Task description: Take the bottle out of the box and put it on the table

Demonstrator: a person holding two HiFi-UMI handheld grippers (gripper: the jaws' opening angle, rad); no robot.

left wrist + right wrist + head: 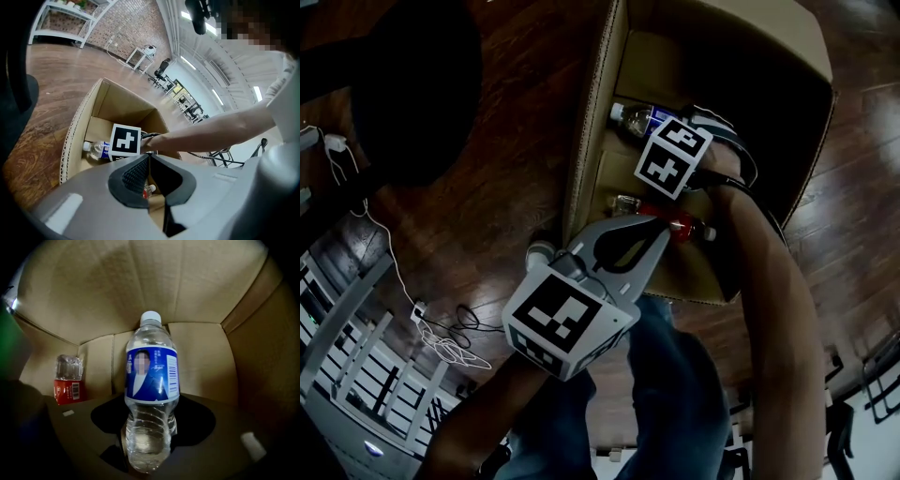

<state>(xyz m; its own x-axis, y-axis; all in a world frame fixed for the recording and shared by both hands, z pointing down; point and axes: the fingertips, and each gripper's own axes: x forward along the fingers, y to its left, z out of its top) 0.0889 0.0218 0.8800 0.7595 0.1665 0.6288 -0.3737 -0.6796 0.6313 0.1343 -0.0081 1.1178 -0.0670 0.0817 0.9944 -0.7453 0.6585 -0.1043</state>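
An open cardboard box [591,122] stands on the wooden floor. A clear bottle with a blue label [151,380] lies on its bottom, and its cap end shows in the head view [633,119]. My right gripper [675,164] points straight down into the box. Its jaws [152,404] stand wide on either side of the blue-labelled bottle, with dark gaps beside it. A second bottle with a red label [680,225] lies nearer the box's front wall. My left gripper [659,225] hovers over the box's near edge, shut and empty.
A dark round object [412,84] stands left of the box. White cables [441,337] and a power strip lie on the floor at the lower left, next to white racks. The person's jeans-clad legs [675,394] are just in front of the box.
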